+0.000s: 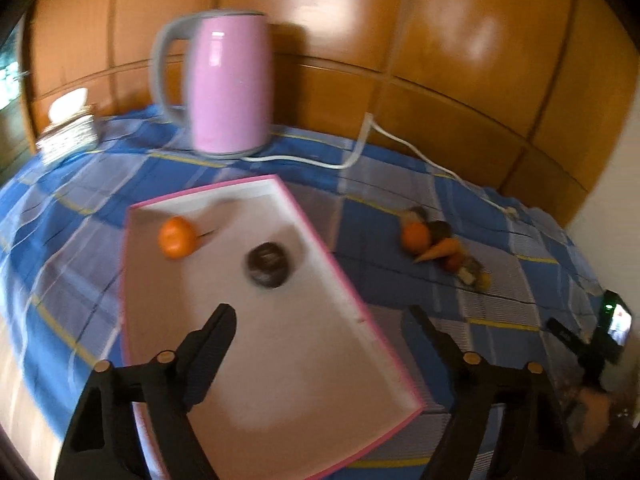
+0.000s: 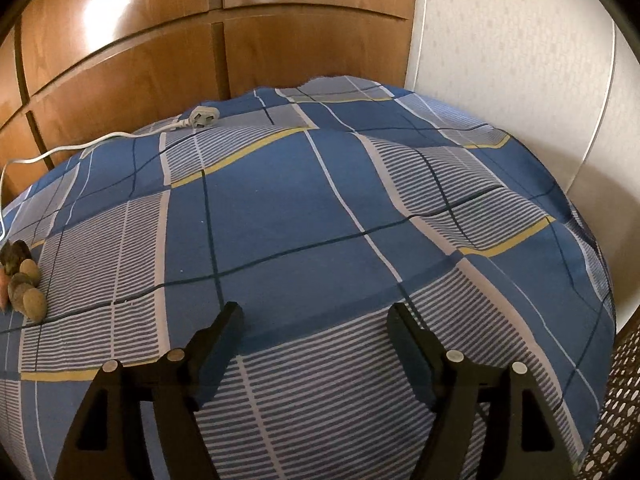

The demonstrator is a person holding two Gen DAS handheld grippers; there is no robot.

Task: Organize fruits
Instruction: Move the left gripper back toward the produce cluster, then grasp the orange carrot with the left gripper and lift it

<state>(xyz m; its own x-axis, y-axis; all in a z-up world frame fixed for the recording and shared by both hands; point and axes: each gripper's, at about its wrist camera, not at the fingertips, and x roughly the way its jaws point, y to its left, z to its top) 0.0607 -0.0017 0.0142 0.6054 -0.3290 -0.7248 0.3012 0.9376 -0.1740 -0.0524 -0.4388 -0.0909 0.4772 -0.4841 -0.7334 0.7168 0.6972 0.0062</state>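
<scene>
The left claw hangs spread wide and empty over the near end of a pink-rimmed white tray, which holds an orange mandarin near its far-left corner and a dark round fruit (too blurred to name) toward its middle. The remaining heap of fruit, with an orange and a carrot among it, lies on the blue checked tablecloth right of the tray, well in front of the pink kettle at the tabletop's far edge. The right claw, also spread and holding nothing, hovers over bare cloth, the heap just visible at the left edge of its view, with the kettle's white plug near the far edge.
</scene>
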